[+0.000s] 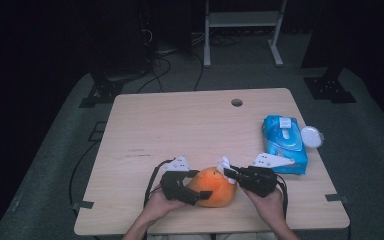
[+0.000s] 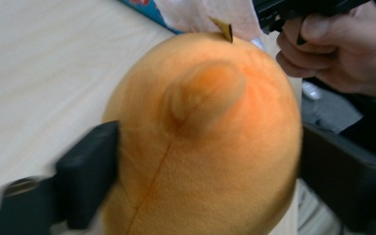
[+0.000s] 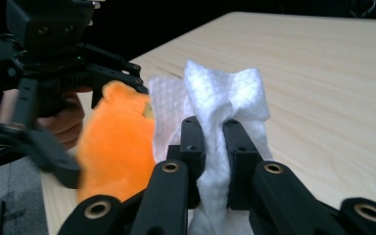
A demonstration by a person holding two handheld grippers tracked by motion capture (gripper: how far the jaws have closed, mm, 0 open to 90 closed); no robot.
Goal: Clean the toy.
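While the left gripper (image 1: 192, 187) clamps the orange plush toy (image 1: 215, 186) at the tabletop's near edge, the right gripper (image 3: 214, 128) pinches a white wet wipe (image 3: 220, 98) against it; soft, light plush; hold its flanks.

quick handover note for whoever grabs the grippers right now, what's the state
Left gripper: shut on the orange plush toy, holding it at the table's near edge.
Right gripper: shut on a bunched white wipe, held right beside the toy's top.
Blue wipe pack lies at the right, lid open.
Done: wipe pulled, toy gripped.
Left: probably wiping the toy; whether the wipe touches it yet is unclear.
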